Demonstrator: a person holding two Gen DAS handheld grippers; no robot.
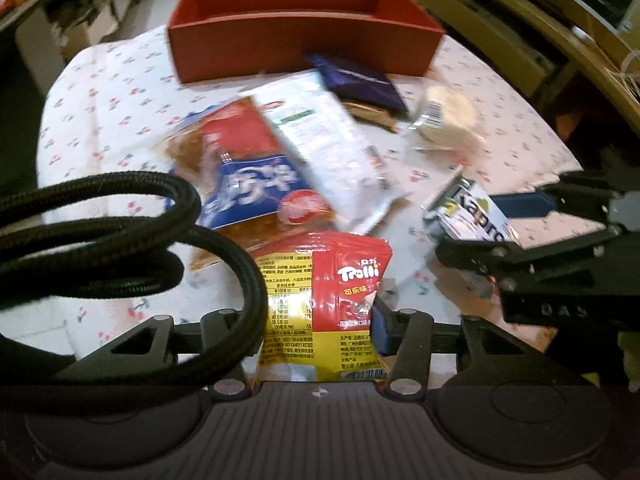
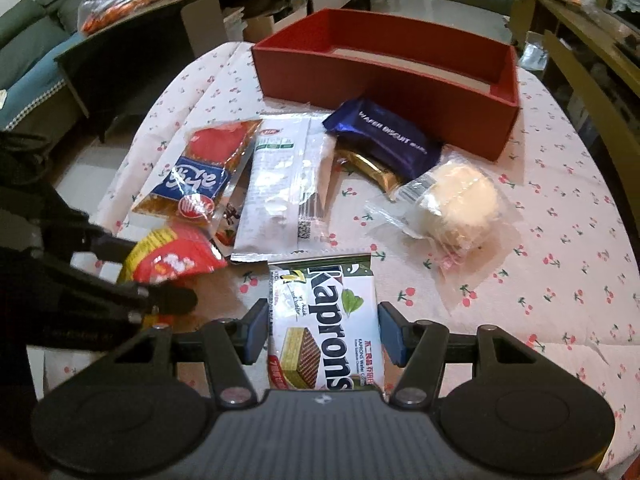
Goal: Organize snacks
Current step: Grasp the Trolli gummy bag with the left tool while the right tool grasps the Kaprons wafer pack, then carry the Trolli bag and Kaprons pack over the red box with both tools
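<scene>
We have the left tongs point(image 1: 320, 320) clamped on the Trolli packet point(image 1: 320, 304) and the right tongs point(image 2: 324, 334) clamped on the Kaprons wafer pack point(image 2: 324, 328); the red box point(image 2: 384, 80) sits straight ahead at the table's far edge, open side up.

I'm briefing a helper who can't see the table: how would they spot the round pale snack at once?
Start at the red box at the far side of the cherry-print tablecloth. Just in front of its right end lies a dark blue wafer packet, and nearer than that, to the right, sits the round cream-coloured cake in a clear wrapper. It is the only round, see-through-wrapped item; the others are flat printed packets.
</scene>
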